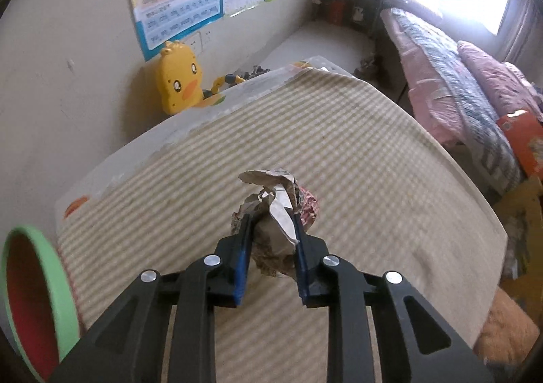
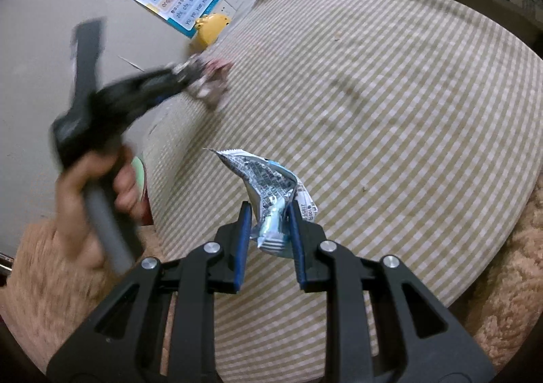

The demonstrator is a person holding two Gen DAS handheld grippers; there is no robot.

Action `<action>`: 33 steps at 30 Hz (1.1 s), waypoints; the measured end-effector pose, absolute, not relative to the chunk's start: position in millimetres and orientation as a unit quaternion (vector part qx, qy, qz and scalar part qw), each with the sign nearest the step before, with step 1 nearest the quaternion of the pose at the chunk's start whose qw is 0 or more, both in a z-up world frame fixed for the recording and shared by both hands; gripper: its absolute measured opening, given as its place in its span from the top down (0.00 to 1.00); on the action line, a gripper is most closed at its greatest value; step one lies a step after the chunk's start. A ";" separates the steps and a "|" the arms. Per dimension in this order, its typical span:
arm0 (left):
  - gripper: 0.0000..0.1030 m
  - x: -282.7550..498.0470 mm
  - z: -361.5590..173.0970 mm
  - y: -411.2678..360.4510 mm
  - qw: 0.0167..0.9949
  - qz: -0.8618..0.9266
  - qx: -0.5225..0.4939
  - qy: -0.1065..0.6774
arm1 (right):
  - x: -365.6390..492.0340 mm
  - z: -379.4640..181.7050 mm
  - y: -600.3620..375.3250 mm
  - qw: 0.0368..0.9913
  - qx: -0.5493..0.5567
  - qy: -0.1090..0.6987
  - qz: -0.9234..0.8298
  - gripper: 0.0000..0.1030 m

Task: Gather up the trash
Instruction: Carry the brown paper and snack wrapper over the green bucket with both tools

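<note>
Over the striped tablecloth point(image 1: 339, 152) the left gripper point(image 1: 271, 223) squeezes a crumpled paper ball point(image 1: 271, 210) and the right gripper point(image 2: 269, 213) pinches a silver wrapper point(image 2: 264, 179) — farther off, a yellow duck toy point(image 1: 178, 77) by the wall.

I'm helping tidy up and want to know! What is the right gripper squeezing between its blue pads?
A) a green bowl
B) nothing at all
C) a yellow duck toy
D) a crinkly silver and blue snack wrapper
D: the right gripper has its blue pads pressed on a crumpled silver and blue foil wrapper, lifted above the beige checked tablecloth.
</note>
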State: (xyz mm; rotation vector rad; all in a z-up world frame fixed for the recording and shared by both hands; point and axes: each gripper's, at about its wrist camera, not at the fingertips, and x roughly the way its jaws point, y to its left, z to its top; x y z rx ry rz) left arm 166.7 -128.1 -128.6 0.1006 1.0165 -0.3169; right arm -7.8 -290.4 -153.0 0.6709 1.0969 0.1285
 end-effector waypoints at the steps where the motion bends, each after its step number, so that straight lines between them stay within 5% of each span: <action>1: 0.80 155.1 -124.0 -119.7 0.862 -0.153 0.045 0.482 | -7.1 -152.3 -288.6 0.800 0.307 0.512 0.059 0.78; 13: 0.79 48.4 -83.4 -38.3 0.876 -0.151 0.040 0.456 | -4.4 -144.6 -269.0 0.830 0.222 0.511 0.034 0.78; 33: 0.79 24.6 -62.7 0.1 0.890 -0.157 0.014 0.427 | -27.2 -79.9 -239.6 0.872 0.191 0.451 0.012 0.78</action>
